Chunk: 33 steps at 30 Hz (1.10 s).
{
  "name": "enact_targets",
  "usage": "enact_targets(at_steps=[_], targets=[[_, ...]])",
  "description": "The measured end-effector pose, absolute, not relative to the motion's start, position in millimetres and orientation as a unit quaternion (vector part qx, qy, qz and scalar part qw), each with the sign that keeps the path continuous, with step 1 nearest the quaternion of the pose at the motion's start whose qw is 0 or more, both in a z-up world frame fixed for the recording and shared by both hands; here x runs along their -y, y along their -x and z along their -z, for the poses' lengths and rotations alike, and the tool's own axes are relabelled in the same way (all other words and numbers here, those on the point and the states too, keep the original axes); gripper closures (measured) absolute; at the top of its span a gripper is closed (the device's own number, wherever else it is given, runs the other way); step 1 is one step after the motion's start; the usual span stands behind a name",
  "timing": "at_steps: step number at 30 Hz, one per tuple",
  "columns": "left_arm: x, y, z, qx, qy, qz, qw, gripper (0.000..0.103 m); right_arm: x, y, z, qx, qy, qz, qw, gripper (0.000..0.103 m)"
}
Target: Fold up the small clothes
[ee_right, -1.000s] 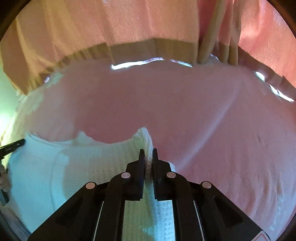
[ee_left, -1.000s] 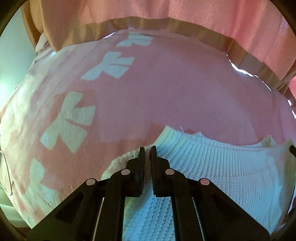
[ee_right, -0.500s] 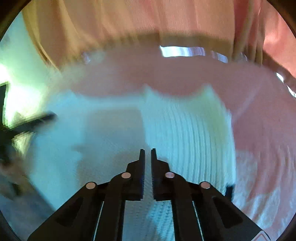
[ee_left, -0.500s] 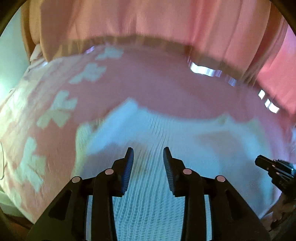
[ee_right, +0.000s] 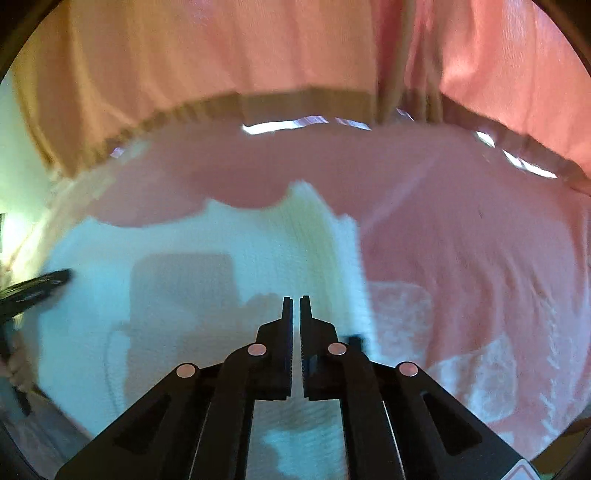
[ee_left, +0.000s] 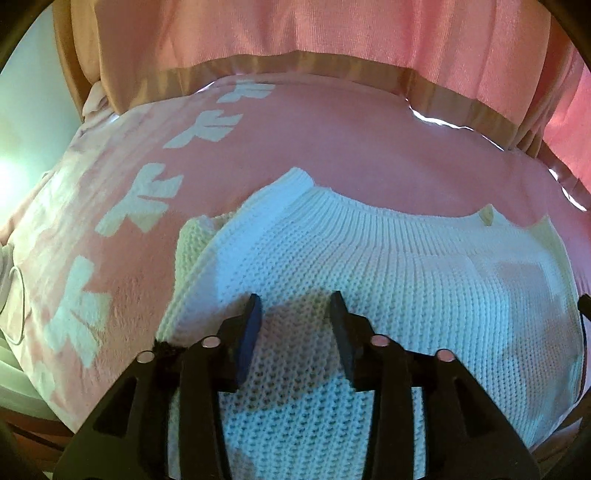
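White knitted sweater (ee_left: pixel 388 280) lies flat on a pink blanket (ee_left: pixel 332 140), its ribbed neckline (ee_left: pixel 369 218) toward the far side and a folded sleeve edge (ee_left: pixel 195 240) showing past its left flank. The blanket carries a row of pale bow shapes (ee_left: pixel 144 203) down its left part, and a pink curtain (ee_left: pixel 295 33) with a tan hem hangs behind it.

In the left wrist view the left gripper (ee_left: pixel 295 310) hangs over the near part of the knit with its jaws apart; they have just been opening, and only the sweater's surface lies below the gap, with neither pad pressing on it. A small dark tuft (ee_left: pixel 164 347) sits at the sweater's left edge beside the left finger.

In the right wrist view, which is blurred, the right gripper (ee_right: pixel 296 306) has its jaws pressed almost together with nothing pinched between them, and it hovers above the right part of the sweater (ee_right: pixel 184 266). The sweater's right edge (ee_right: pixel 347 258) runs just beside its tips, with the blanket (ee_right: pixel 461 229) beyond. The left gripper's tip (ee_right: pixel 40 284) shows at the left border of that view, over the knit.
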<state>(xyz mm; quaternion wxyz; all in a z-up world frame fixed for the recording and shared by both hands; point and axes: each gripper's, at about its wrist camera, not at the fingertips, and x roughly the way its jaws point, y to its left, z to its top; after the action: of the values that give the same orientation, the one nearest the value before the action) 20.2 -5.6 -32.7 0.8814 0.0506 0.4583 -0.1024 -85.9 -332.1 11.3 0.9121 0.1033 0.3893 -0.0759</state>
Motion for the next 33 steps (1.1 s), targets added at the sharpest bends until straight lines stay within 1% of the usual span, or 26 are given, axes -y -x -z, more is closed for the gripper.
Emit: enact_targets(at_steps=[3, 8, 9, 10, 13, 14, 15, 16, 20, 22, 23, 24, 25, 26, 27, 28, 30, 33], targets=[[10.3, -21.5, 32.9, -0.459, -0.056, 0.098, 0.882, 0.054, 292.6, 77.9, -5.7, -0.394, -0.067, 0.024, 0.917, 0.1], [21.9, -15.5, 27.2, -0.459, -0.045, 0.103, 0.881, 0.05, 221.4, 57.5, -10.2, -0.386, -0.033, -0.066, 0.919, 0.1], [25.7, -13.5, 27.1, -0.459, -0.042, 0.108, 0.881, 0.048, 212.7, 55.2, -9.4, -0.387, -0.033, -0.078, 0.918, 0.1], [29.2, -11.6, 28.2, -0.459, -0.044, 0.108, 0.88, 0.044, 206.4, 47.7, -7.3, -0.39, -0.034, -0.09, 0.916, 0.1], [37.4, -9.4, 37.7, -0.46, -0.062, 0.094, 0.881, 0.04, 195.1, 24.4, 13.3, -0.417, -0.036, -0.097, 0.903, 0.1], [38.0, -9.3, 39.3, -0.456, -0.068, 0.09, 0.883, 0.037, 194.4, 22.9, 18.5, -0.421, -0.033, -0.09, 0.902, 0.103], [37.4, -9.7, 40.7, -0.45, -0.075, 0.088, 0.885, 0.034, 204.0, 17.6, 23.4, -0.422, -0.036, -0.09, 0.901, 0.103], [36.1, -9.9, 40.9, -0.45, -0.077, 0.09, 0.885, 0.034, 214.6, 17.3, 23.9, -0.419, -0.049, -0.094, 0.902, 0.103], [24.8, -9.2, 43.1, -0.439, -0.088, 0.097, 0.889, 0.033, 284.0, 25.9, 23.7, -0.42, -0.093, -0.024, 0.902, 0.103], [19.4, -10.0, 44.3, -0.439, -0.087, 0.1, 0.889, 0.033, 331.6, 41.2, 28.5, -0.425, -0.127, 0.049, 0.895, 0.103], [15.2, -10.8, 43.6, -0.438, -0.085, 0.099, 0.889, 0.032, 347.8, 49.3, 30.5, -0.421, -0.149, 0.054, 0.893, 0.103], [12.4, -11.3, 42.8, -0.437, -0.086, 0.093, 0.891, 0.032, 369.5, 57.9, 31.6, -0.413, -0.201, 0.053, 0.887, 0.103], [8.9, -12.4, 41.8, -0.439, -0.08, 0.094, 0.89, 0.032, 381.3, 65.7, 29.9, -0.405, -0.23, 0.061, 0.883, 0.103], [4.1, -13.1, 38.0, -0.441, -0.07, 0.083, 0.891, 0.033, 384.5, 72.6, 24.6, -0.402, -0.211, 0.105, 0.885, 0.103], [2.1, -12.4, 34.5, -0.437, -0.065, 0.077, 0.894, 0.034, 381.8, 75.5, 20.4, -0.398, -0.195, 0.118, 0.889, 0.095], [0.6, -10.8, 28.0, -0.428, -0.057, 0.07, 0.899, 0.035, 376.9, 79.2, 14.1, -0.389, -0.192, 0.112, 0.894, 0.093], [4.6, -12.8, 17.8, -0.415, -0.042, 0.076, 0.906, 0.034, 362.2, 77.8, 4.1, -0.374, -0.199, 0.066, 0.903, 0.093], [24.8, -27.4, 24.3, -0.432, -0.045, 0.079, 0.897, 0.034, 322.7, 50.7, 0.1, -0.379, -0.151, 0.025, 0.913, 0.093]])
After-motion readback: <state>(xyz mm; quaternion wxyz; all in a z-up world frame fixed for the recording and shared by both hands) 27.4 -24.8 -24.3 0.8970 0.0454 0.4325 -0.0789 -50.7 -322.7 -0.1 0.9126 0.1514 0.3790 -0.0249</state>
